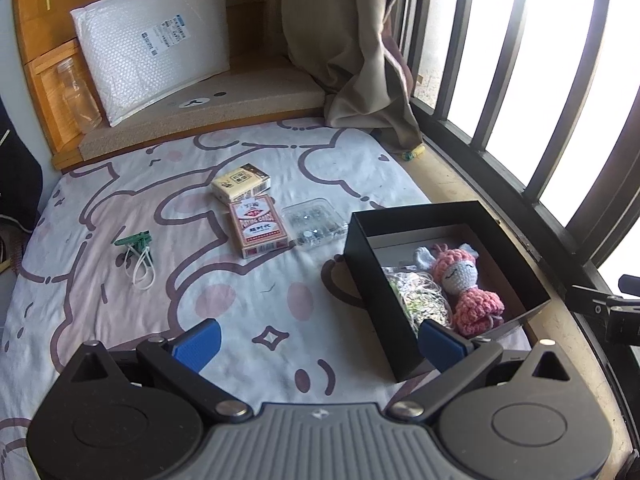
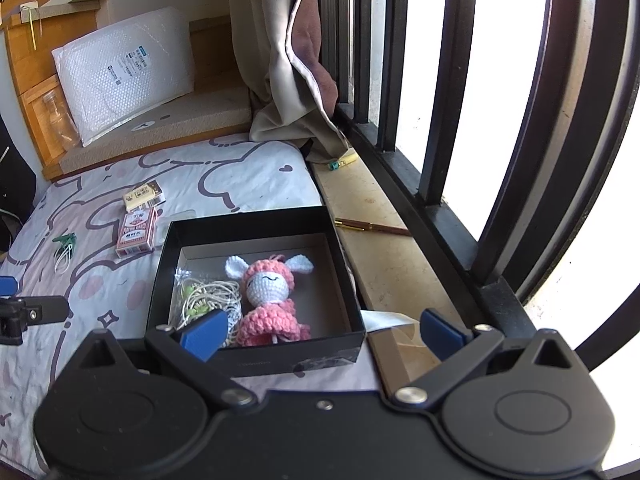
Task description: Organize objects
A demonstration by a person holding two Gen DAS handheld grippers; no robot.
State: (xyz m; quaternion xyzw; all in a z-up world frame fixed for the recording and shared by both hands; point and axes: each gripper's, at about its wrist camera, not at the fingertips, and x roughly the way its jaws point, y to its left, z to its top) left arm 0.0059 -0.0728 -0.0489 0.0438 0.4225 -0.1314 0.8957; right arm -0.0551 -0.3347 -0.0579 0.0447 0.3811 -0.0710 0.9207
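A black open box (image 1: 362, 258) (image 2: 256, 216) sits on the patterned bedsheet near the window sill. Inside it lie a pink crocheted doll (image 1: 466, 284) (image 2: 268, 296) and a clear bag of cord (image 1: 420, 298) (image 2: 200, 298). On the sheet to its left are a red card pack (image 1: 258, 224) (image 2: 136, 232), a yellow pack (image 1: 240, 182) (image 2: 142, 196), a clear plastic case (image 1: 314, 222) and a green clip with white bands (image 1: 134, 250) (image 2: 64, 246). My left gripper (image 1: 318, 346) is open at the box's near left corner. My right gripper (image 2: 324, 332) is open above the box's near edge, holding nothing.
A white bubble mailer (image 1: 156, 46) (image 2: 124, 70) leans on a wooden cabinet at the back, beside a clear jar (image 1: 78, 96). A curtain (image 1: 348, 40) hangs by the black window bars (image 2: 440, 100). A pen (image 2: 372, 228) lies on the sill.
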